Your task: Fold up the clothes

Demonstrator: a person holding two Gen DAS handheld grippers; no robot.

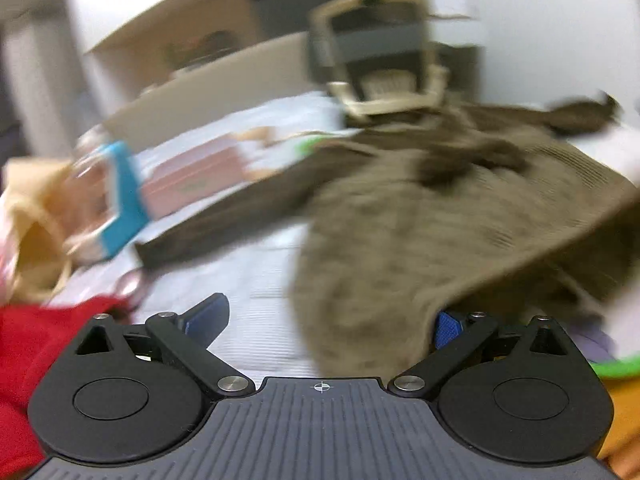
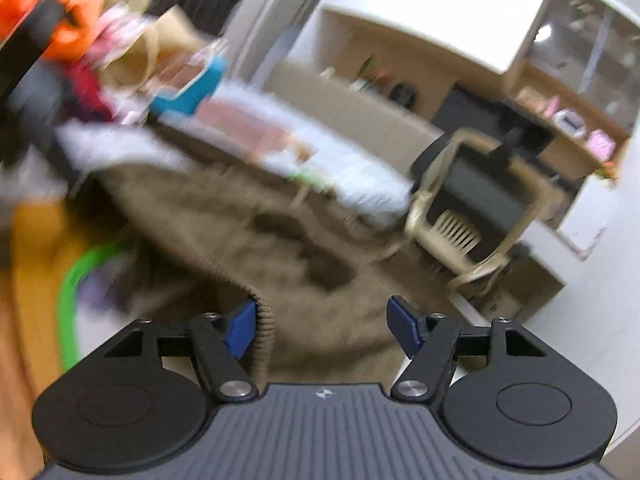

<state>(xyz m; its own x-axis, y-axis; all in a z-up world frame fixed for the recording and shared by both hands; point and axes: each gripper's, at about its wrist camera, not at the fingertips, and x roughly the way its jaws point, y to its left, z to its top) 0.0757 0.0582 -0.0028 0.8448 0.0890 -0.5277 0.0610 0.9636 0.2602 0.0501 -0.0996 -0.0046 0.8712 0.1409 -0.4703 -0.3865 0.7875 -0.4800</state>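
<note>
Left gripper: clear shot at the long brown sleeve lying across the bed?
Probably yes. The left gripper is open, and only bare white bedding lies between it and the sleeve. The frame is blurred, so it's hard to be sure.

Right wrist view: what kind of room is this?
Likely a home bedroom or study: a beige desk chair, wall shelves with knick-knacks, and a brown sweater spread on a white bed-like surface.

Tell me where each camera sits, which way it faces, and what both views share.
Left wrist: sits on the left tool, looking forward over the brown sweater and white surface; both blue fingers show, spread.
Right wrist: sits on the right tool, looking over the sweater toward shelves; its fingers show, spread, the ribbed hem beside one.
Shared: sweater, beige chair, blue box.
</note>
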